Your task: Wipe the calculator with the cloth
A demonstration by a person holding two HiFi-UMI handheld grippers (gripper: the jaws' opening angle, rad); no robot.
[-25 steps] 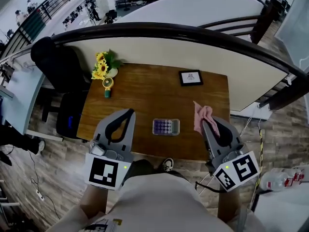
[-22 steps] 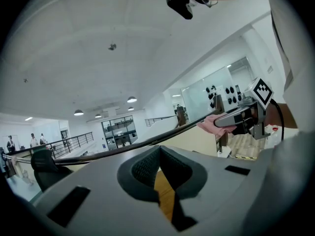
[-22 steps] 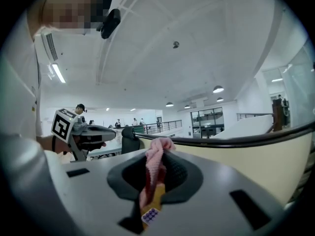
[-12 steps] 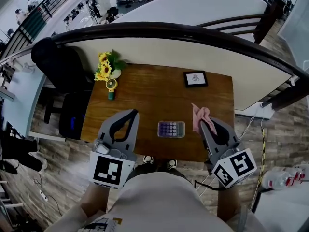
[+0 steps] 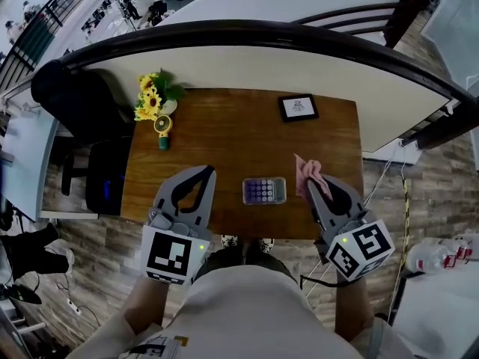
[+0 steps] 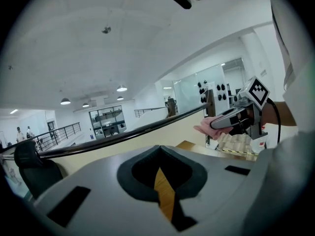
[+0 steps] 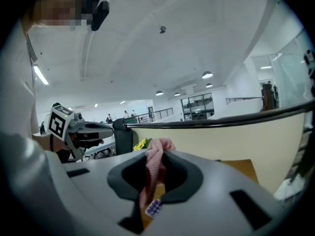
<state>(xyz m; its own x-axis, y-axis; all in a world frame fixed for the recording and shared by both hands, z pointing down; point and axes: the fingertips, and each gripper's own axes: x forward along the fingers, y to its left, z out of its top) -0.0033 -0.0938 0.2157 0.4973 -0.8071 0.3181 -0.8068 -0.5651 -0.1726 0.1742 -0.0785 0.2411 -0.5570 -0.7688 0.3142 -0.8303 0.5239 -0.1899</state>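
Observation:
The calculator (image 5: 263, 191), small and grey with purple keys, lies flat near the front edge of the wooden table (image 5: 224, 137). It also shows low in the right gripper view as the calculator (image 7: 153, 208). My right gripper (image 5: 320, 188) hovers just right of it, shut on the pink cloth (image 5: 308, 173), which bunches up above the jaws. In the right gripper view the cloth (image 7: 156, 162) hangs between the closed jaws. My left gripper (image 5: 203, 173) is held left of the calculator, shut with nothing in it. The left gripper view looks up across the table and catches the right gripper (image 6: 231, 119) with the cloth (image 6: 204, 127).
A sunflower bunch (image 5: 150, 102) and a small yellow and green object (image 5: 163, 132) stand at the table's back left. A framed picture (image 5: 297, 108) sits at the back right. A black chair (image 5: 71, 99) is left of the table; a dark curved railing (image 5: 247, 32) runs behind.
The head view has shifted slightly. Both grippers keep about the same places beside the calculator, and the cloth stays in the right gripper.

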